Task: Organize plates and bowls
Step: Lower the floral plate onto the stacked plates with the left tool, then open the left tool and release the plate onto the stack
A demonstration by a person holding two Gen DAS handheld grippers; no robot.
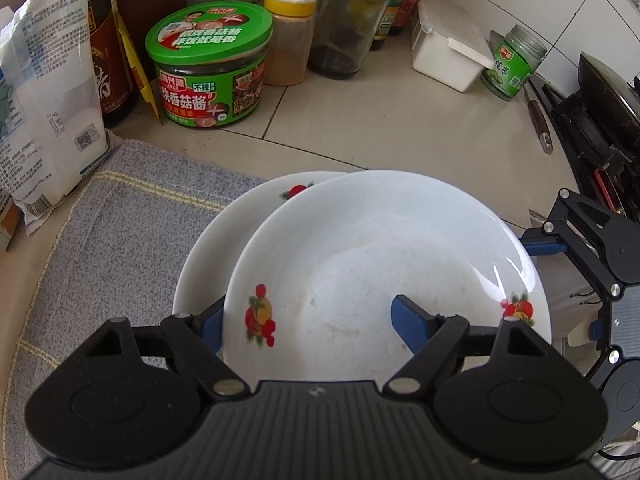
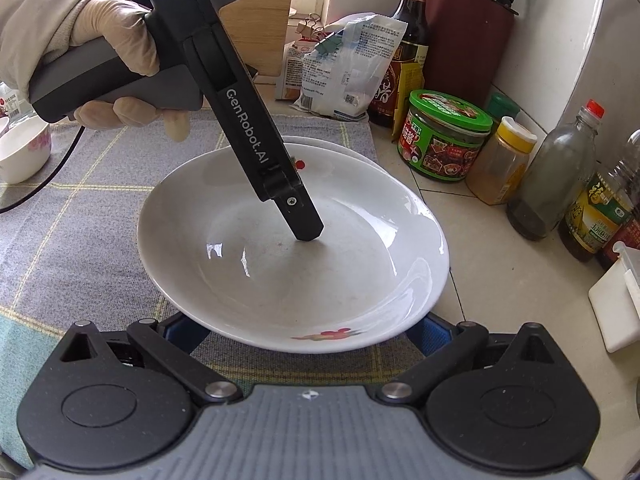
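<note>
The tiled counter [image 1: 380,128] is the biggest thing here. A grey cloth [image 1: 120,220] w/ yellow lines lies on its left part.

Two white plates sit on the cloth near its right edge, one on the other but not lined up. The top plate [image 1: 380,240] sits more to the right in the left cam and has small fruit pics on its rim. The low plate [image 1: 224,232] peeks out on the left and back.

Your left gripper [image 1: 312,312] points down into the top plate. Its jaws are apart, not squeezing. One finger tip rests inside the plate. The other is outside the plate's left rim, over the low plate. So the rim is between the 2 fingers. Your gloved hand [image 2: 112,40] holds its handle.

Your right gripper [image 2: 306,330] is at the plate's other side. Its jaws are wide apart, holding nothing. The tips are hidden under the plate's rim, so I can't tell if they touch it.

Behind the cloth: a white bag [image 1: 44,92], a green-lid jar [image 1: 208,68], bottles.

A small bowl [image 2: 20,152] sits at the cloth's far left in the right cam.
</note>
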